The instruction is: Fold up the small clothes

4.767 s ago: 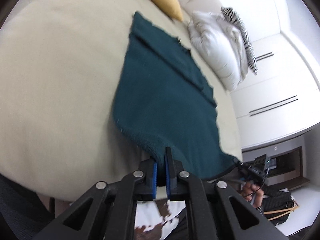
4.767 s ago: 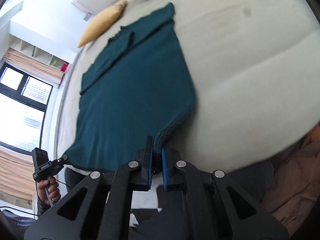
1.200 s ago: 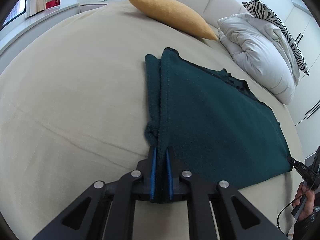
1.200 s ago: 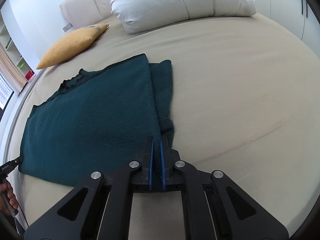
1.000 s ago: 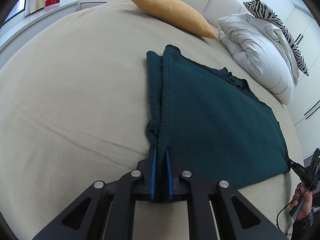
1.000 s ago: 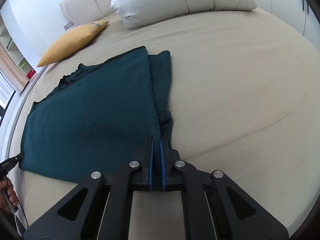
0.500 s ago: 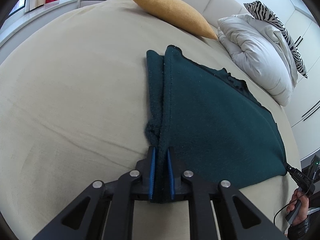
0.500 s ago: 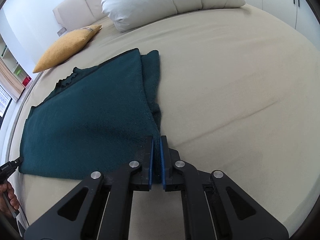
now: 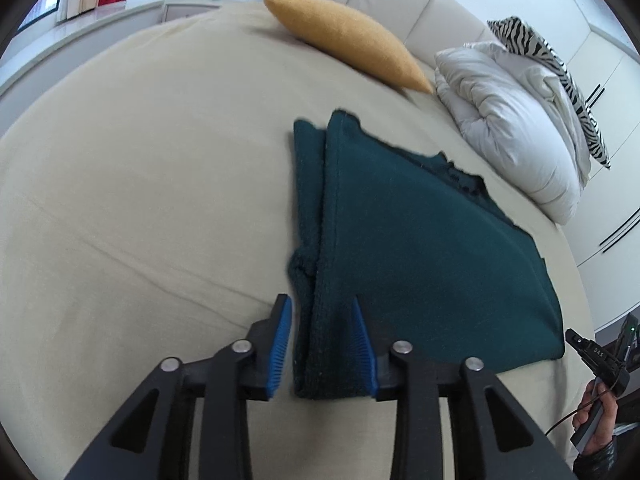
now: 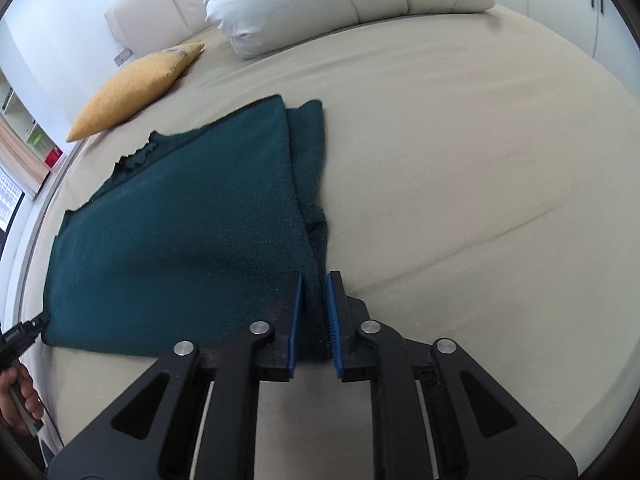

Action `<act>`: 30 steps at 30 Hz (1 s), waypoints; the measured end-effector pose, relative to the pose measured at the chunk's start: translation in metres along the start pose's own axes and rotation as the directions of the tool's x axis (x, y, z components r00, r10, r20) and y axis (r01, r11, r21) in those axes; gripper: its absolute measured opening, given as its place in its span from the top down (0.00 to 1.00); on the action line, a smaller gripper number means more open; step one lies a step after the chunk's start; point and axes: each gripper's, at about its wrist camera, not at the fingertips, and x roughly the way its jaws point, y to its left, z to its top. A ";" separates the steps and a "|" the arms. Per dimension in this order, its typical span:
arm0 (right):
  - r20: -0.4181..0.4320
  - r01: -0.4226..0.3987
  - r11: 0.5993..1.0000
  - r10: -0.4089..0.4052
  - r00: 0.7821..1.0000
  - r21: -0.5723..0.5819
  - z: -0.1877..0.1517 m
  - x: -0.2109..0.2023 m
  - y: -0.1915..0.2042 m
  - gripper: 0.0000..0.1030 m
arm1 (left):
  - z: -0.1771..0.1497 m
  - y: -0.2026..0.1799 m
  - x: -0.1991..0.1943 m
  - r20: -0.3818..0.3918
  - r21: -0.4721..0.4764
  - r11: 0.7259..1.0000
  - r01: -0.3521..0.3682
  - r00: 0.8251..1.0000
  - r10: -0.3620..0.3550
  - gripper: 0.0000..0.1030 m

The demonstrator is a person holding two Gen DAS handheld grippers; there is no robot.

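A dark teal knitted garment lies folded flat on the beige bed. My left gripper is open, its blue pads apart on either side of the garment's near left corner. In the right wrist view the same garment spreads to the left. My right gripper is open by a narrow gap around the garment's near right corner, pads apart from the cloth. A folded-in sleeve strip shows along each side edge.
A mustard pillow and a white duvet with a zebra-print cushion lie at the head of the bed. The pillow and duvet also show in the right wrist view. White wardrobe doors stand at right.
Both grippers have opened and let go of the garment's near corners; the left opened wider. The garment now rests folded on the bed.
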 end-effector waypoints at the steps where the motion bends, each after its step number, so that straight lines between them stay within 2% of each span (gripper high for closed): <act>1: 0.024 0.016 1.000 -0.016 1.000 0.003 0.003 -0.006 0.001 0.82 | 0.003 -0.002 -0.006 0.022 0.001 1.000 0.002 1.000 -0.002 0.65; 4: 0.075 0.005 1.000 -0.005 0.997 0.002 0.014 -0.021 0.010 0.79 | 0.013 -0.014 -0.016 0.071 0.039 0.999 -0.003 0.997 0.001 0.65; 8: 0.036 -0.139 0.989 0.141 0.989 -0.059 0.030 -0.010 0.052 0.79 | 0.028 -0.040 -0.004 0.085 0.099 0.995 0.003 0.996 -0.012 0.65; 10: -0.006 -0.244 0.967 0.244 0.970 -0.078 0.034 0.005 0.080 0.79 | 0.032 -0.055 0.010 0.088 0.139 0.990 0.000 0.996 -0.012 0.65; 12: -0.063 -0.335 0.937 0.330 0.942 -0.094 0.037 0.027 0.114 0.79 | 0.035 -0.066 0.030 0.061 0.172 0.985 -0.014 0.998 0.004 0.65; 14: -0.109 -0.363 0.925 0.352 0.930 -0.114 0.038 0.045 0.141 0.79 | 0.038 -0.075 0.050 0.038 0.196 0.980 -0.027 0.999 0.020 0.65; 16: -0.156 -0.412 0.902 0.391 0.907 -0.131 0.040 0.067 0.169 0.79 | 0.039 -0.079 0.064 0.021 0.216 0.975 -0.045 0.999 0.041 0.65; 19: -0.184 -0.431 0.896 0.408 0.894 -0.108 0.052 0.098 0.191 0.79 | 0.042 -0.083 0.083 0.011 0.256 0.963 -0.088 0.996 0.088 0.65; 22: -0.184 -0.435 0.900 0.425 0.886 -0.017 0.067 0.132 0.182 0.82 | 0.046 -0.081 0.086 0.021 0.255 0.964 -0.079 0.997 0.076 0.65; 25: -0.125 -0.503 0.857 0.515 0.848 0.115 0.082 0.149 0.149 0.86 | 0.049 -0.073 0.089 0.023 0.248 0.968 -0.044 0.999 0.040 0.65; 29: -0.013 -0.489 0.839 0.506 0.862 0.239 0.098 0.156 0.086 0.87 | 0.043 -0.063 0.090 0.042 0.257 0.966 0.008 0.999 -0.019 0.66; 30: 0.012 -0.493 0.826 0.509 0.860 0.274 0.101 0.158 0.067 0.94 | 0.043 -0.062 0.089 0.045 0.253 0.967 0.016 0.999 -0.029 0.66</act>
